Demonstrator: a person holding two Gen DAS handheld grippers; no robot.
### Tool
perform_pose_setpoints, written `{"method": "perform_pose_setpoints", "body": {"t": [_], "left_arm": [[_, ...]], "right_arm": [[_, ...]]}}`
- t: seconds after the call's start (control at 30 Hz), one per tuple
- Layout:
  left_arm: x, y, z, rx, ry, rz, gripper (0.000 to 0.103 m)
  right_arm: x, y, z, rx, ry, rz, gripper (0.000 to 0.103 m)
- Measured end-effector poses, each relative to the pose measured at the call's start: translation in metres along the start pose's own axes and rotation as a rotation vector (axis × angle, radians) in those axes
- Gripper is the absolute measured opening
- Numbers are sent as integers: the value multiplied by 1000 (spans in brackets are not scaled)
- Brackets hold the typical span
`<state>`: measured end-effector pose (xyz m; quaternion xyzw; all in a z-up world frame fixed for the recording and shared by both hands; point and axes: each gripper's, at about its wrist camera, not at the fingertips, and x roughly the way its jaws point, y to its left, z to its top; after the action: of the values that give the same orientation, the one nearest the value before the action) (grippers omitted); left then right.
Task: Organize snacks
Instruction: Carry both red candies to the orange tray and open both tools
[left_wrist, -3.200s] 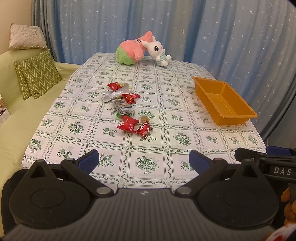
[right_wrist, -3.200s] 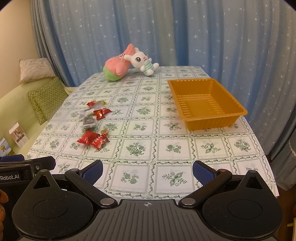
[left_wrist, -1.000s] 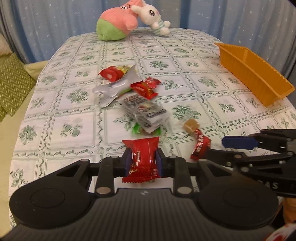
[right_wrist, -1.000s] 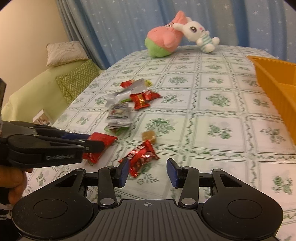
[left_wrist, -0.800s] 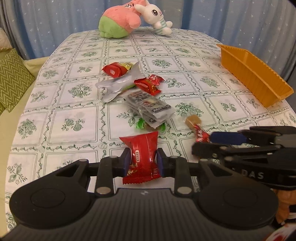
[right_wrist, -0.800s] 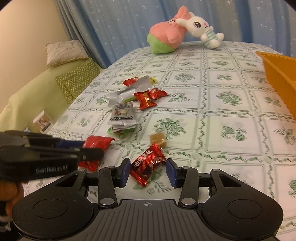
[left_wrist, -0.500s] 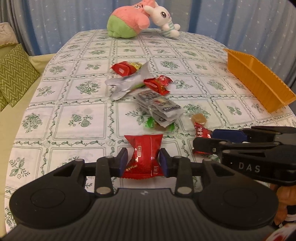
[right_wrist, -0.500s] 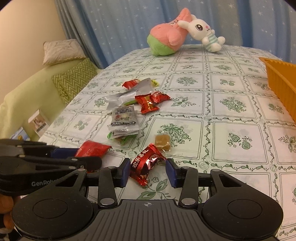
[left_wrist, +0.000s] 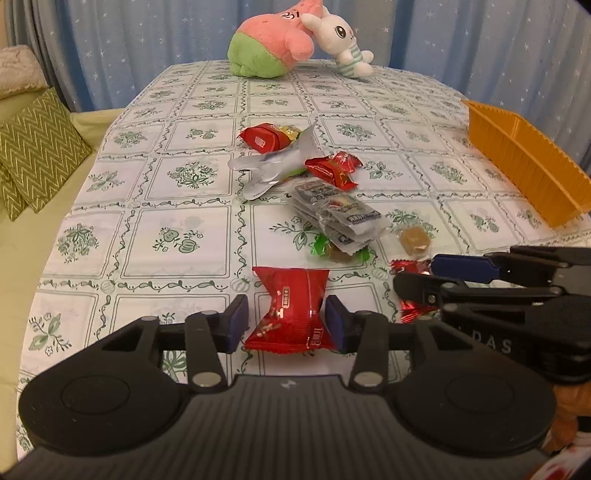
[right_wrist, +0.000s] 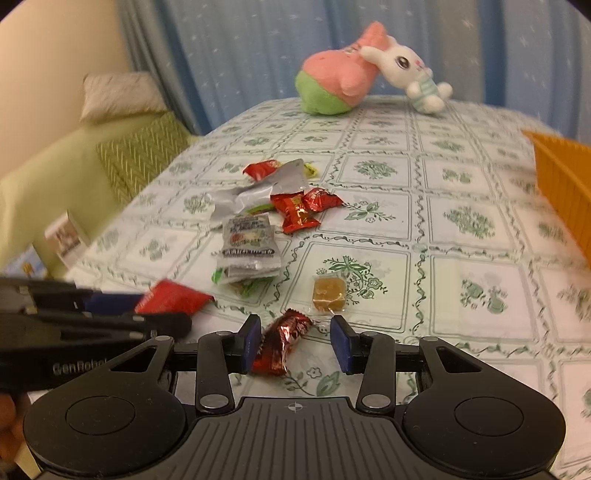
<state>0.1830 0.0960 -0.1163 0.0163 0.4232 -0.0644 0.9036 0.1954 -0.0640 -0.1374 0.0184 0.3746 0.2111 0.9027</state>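
Both grippers low over the tablecloth (left_wrist: 184, 236), jaws parted around red snacks.

Both wrist cameras look low and close along the floral-clothed bench (left_wrist: 184, 206), side by side, sharing the scattered foil-wrapped snack pile (left_wrist: 321, 192) (right_wrist: 258, 229).

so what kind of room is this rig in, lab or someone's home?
Most likely a home living or dining room. A table with a floral tablecloth stands beside a green sofa with zigzag cushions, star-print blue curtains hang behind, and plush toys sit at the far end.
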Motion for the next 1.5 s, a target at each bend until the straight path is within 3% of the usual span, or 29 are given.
{"method": "perform_pose_setpoints", "body": {"t": [0.07, 0.13, 0.2, 0.23, 0.37, 0.6, 0.8, 1.07, 1.23, 1.5], "left_arm": [[1, -3, 0, 23, -5, 8, 44], [2, -7, 1, 40, -12, 18, 43], [2, -10, 1, 56, -13, 23, 38], [2, -12, 1, 65, -11, 23, 28], [-3, -23, 1, 100, -16, 19, 23], [-23, -48, 14, 125, -64, -1, 23], [-34, -90, 40, 139, -107, -64, 23], [-35, -180, 83, 181, -177, -209, 23], [-24, -235, 108, 227, -196, -282, 23], [13, -292, 138, 290, -175, -318, 23]], "right_arm": [[-1, 3, -2, -22, 0, -3, 22], [-3, 5, -3, -38, -6, -11, 19], [-5, 3, -5, -33, -10, -15, 18], [-6, 2, -5, -33, -13, -19, 18], [-15, -1, -5, -32, -23, -25, 18], [-55, -20, 3, 0, -105, -49, 18], [-102, -68, 22, 92, -196, -141, 18], [-168, -168, 35, 232, -303, -307, 18], [-188, -219, 31, 279, -347, -378, 18], [-189, -273, 19, 381, -350, -377, 18]]}}
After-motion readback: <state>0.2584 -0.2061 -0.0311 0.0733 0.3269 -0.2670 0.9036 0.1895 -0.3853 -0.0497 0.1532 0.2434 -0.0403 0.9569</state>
